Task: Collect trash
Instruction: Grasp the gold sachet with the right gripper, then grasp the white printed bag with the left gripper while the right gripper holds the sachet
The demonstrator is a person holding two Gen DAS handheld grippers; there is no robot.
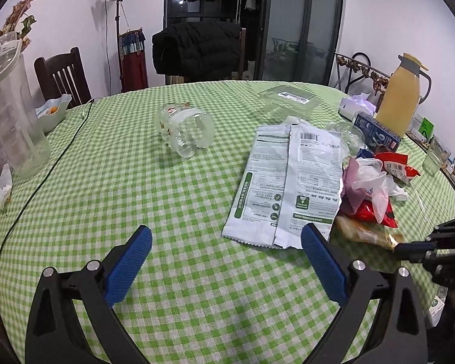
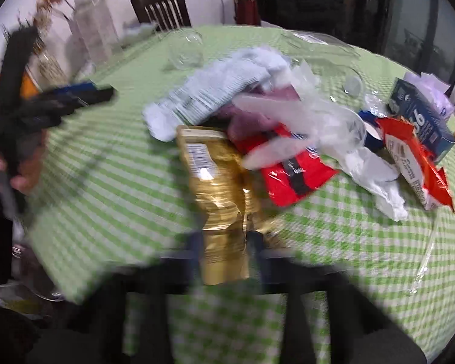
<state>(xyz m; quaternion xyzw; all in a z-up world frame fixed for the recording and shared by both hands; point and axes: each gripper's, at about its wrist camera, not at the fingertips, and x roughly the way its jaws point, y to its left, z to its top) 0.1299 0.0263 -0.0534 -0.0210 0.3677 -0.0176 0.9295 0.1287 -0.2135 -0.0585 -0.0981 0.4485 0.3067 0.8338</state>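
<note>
On the green checked tablecloth my left gripper hangs with its blue pads spread wide and nothing between them, just short of the torn white and green packet that lies flat. From my right wrist view, which is badly blurred, my right gripper has its jaws pinched onto the near end of the gold foil pouch, and the pouch runs away from me toward the heap of trash. That heap sits right of the white packet: a red wrapper, crumpled clear plastic, a white tissue and a red and white snack bag, all touching or overlapping. For containers, I see a clear glass jar tipped on its side near the table's middle, apparently empty. A clear plastic clamshell box sits farther back; I cannot tell what it holds. At far left a tall clear pitcher stands upright, and beside it a small white bowl has something orange in it. At right a yellow flask stands closed behind a blue carton, and a drinking glass is near the table's edge.
</note>
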